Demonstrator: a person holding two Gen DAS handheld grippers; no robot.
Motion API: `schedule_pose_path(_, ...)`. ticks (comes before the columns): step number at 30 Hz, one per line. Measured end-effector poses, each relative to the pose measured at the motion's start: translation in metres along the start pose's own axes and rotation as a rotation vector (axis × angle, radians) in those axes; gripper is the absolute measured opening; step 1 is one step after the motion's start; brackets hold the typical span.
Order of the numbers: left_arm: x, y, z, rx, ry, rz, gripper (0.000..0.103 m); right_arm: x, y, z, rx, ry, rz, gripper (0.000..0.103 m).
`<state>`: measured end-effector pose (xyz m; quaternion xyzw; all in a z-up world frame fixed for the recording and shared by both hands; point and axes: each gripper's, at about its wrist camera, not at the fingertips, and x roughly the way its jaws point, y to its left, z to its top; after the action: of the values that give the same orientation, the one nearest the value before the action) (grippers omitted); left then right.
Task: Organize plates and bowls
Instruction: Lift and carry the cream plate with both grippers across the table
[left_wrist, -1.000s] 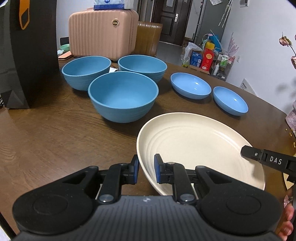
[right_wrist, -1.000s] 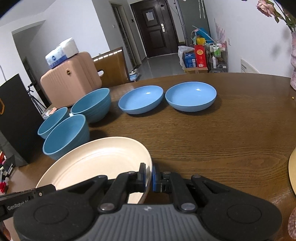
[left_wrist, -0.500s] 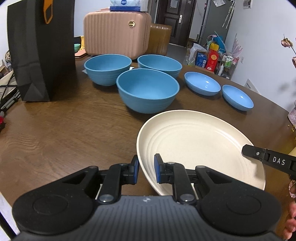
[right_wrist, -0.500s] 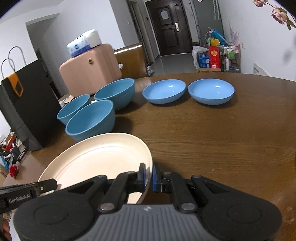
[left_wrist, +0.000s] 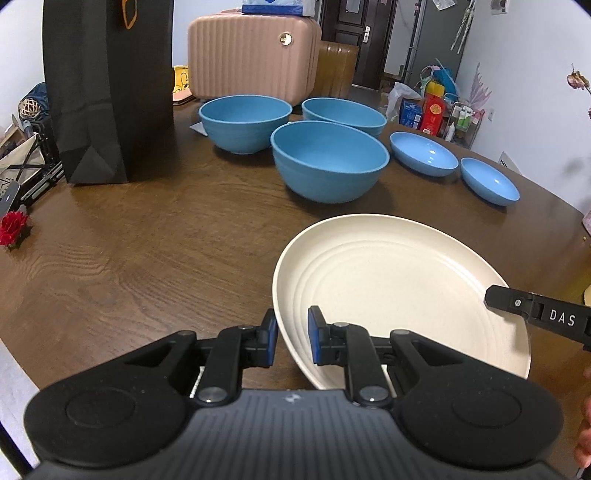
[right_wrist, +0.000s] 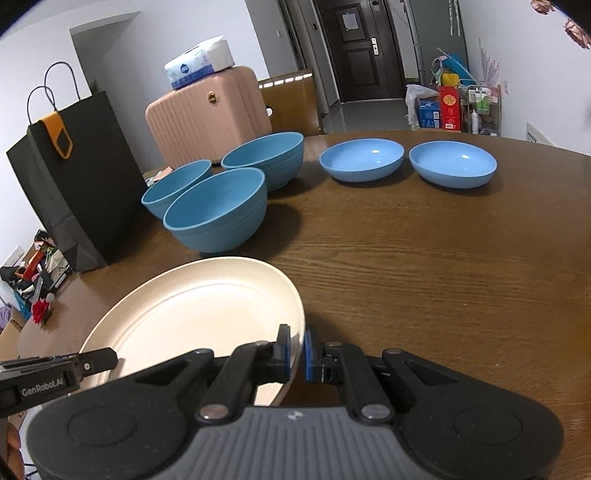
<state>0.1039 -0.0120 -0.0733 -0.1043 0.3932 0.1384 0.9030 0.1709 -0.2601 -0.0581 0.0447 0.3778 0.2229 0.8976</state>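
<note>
A large cream plate (left_wrist: 399, 288) hangs a little above the brown table (left_wrist: 147, 240), held by both grippers at opposite rims. My left gripper (left_wrist: 291, 339) is shut on its left rim, the blue pads on either side of the edge. My right gripper (right_wrist: 297, 349) is shut on the right rim of the cream plate (right_wrist: 192, 314). Beyond stand three deep blue bowls, the nearest (left_wrist: 328, 158) just past the plate, two others (left_wrist: 245, 122) (left_wrist: 343, 114) behind it. Two shallow blue dishes (right_wrist: 360, 158) (right_wrist: 452, 162) sit side by side further right.
A tall black paper bag (left_wrist: 107, 88) stands on the table at the left. A pink suitcase (left_wrist: 251, 55) stands behind the bowls. A red flower (left_wrist: 14, 225) lies beyond the table's left edge. Bare wood lies left of the plate.
Both grippers have carried the cream plate leftward and away from the bowls. The bowls now look smaller and further right, and the black bag has come further into view.
</note>
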Motion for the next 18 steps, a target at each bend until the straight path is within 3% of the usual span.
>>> schedule_pose_path(18, 0.025, 0.014, -0.006, 0.009, -0.016, 0.059, 0.017, 0.032, 0.010, -0.015, -0.002, 0.027, 0.025, 0.008)
